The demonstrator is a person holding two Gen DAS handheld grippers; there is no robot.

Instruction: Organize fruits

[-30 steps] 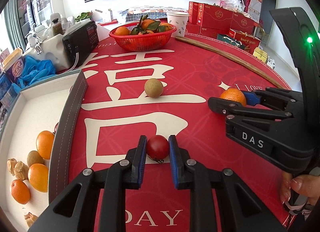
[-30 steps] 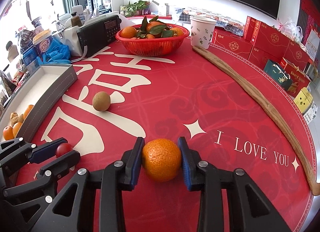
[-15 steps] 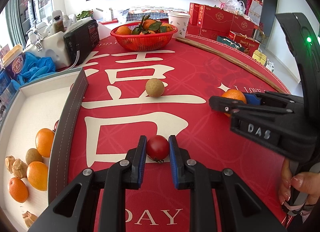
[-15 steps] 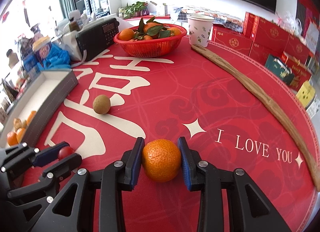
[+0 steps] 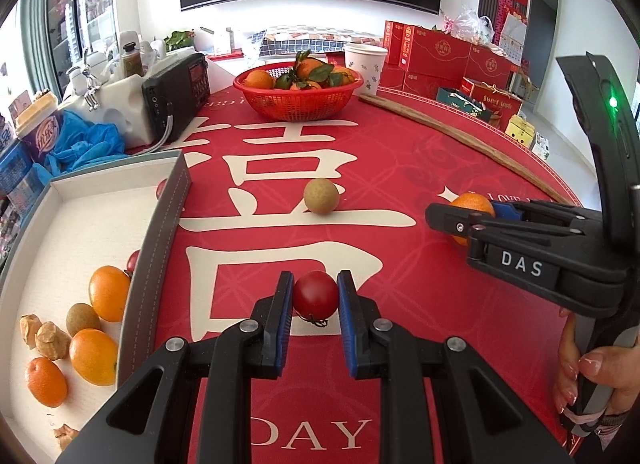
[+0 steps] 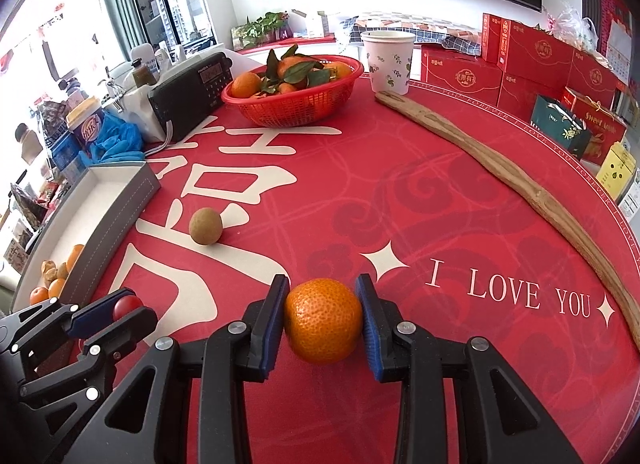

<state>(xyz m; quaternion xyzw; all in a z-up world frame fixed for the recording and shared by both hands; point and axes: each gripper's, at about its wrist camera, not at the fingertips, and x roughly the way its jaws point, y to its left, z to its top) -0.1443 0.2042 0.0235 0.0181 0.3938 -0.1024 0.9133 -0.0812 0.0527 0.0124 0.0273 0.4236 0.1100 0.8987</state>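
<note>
While both claws sit low over the red tablecloth [image 6: 460,192], the left gripper [image 5: 312,300] is clenched on a small red tomato [image 5: 315,293], pads w/ blue faces pressing both sides. Right gripper [image 6: 323,318] is clamped on an orange [image 6: 323,320], towards the near edge by the "I LOVE YOU" print. A brown round fruit [image 5: 321,196] lies loose mid-cloth. Grey tray [image 5: 160,240] at the left edge holds oranges & other bits. Red basket [image 5: 298,102] of oranges sits at the far edge.
</note>
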